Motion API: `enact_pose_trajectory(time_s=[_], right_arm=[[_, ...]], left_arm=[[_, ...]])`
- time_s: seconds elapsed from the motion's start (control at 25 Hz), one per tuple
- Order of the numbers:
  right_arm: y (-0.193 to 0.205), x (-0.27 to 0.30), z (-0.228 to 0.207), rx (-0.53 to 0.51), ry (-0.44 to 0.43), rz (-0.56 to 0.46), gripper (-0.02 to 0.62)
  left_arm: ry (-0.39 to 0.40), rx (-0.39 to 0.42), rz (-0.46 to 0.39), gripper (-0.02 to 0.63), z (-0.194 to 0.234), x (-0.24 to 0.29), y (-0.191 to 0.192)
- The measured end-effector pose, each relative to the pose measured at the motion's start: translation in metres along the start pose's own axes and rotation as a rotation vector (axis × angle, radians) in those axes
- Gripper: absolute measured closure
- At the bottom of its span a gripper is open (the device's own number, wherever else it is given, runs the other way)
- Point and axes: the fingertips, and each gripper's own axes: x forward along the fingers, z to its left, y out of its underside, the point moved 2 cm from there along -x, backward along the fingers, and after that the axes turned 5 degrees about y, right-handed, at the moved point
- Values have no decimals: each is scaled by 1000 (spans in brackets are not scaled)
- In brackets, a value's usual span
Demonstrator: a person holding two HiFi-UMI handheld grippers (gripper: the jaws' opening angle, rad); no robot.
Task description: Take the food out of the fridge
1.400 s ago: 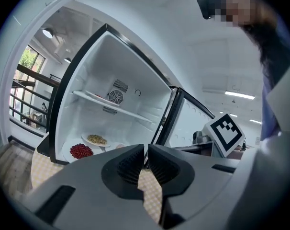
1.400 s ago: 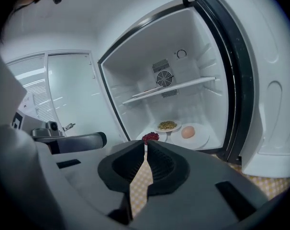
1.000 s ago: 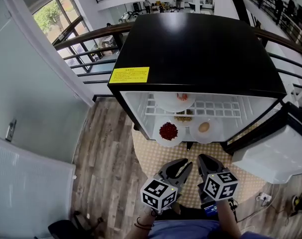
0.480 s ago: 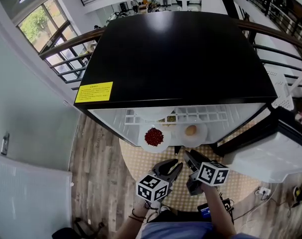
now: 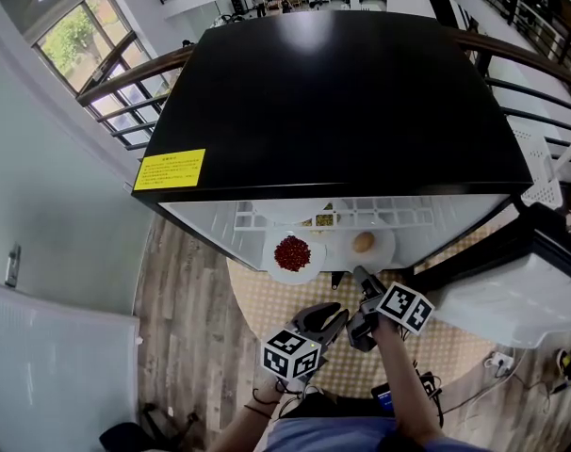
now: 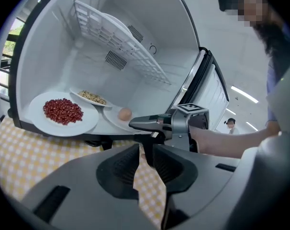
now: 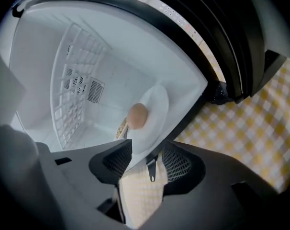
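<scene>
A pale brown egg (image 5: 363, 242) lies on a white plate (image 5: 382, 250) at the front right of the open fridge (image 5: 342, 102). Red beans (image 5: 292, 252) heap on a plate at the fridge's front left, with a grain plate (image 6: 92, 97) behind them. The right gripper (image 7: 146, 152) is opening its jaws, the egg plate's rim between them, unpinched. The left gripper (image 6: 146, 150) hangs before the fridge, jaws narrowly apart, empty. A yellow checked mat (image 5: 267, 299) covers wood floor (image 5: 191, 290) before the fridge; a railing (image 5: 125, 73) and windows (image 5: 73, 36) stand behind it
</scene>
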Motion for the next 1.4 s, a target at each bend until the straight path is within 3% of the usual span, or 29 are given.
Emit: enact_pose_trajectory(time_s=[0.16,0.32,0.48,0.76,1.08,1.4], right_arm=[[-4,4,-8,69,28,-9,425],[-3,3,-11,70,16,-6,448],[-3,-2,-8,52,5,-9,502],[8,-13,-12,75,-13,22,508],[17,-24,-13,185,-47,30,535],[29,-45,-6,249,-96,26,571]], left_arm=[[-42,-46,-13,522,7,-12,9],[-81,-79,-48,522,11,-23,9],[-98,-80,-50,522,11,-30,12],[-124,-47,-38,522,9,-40,14],[-123,-67,-42,522,6,-50,21],[-74,-91,-41,522,-2,-52,28]])
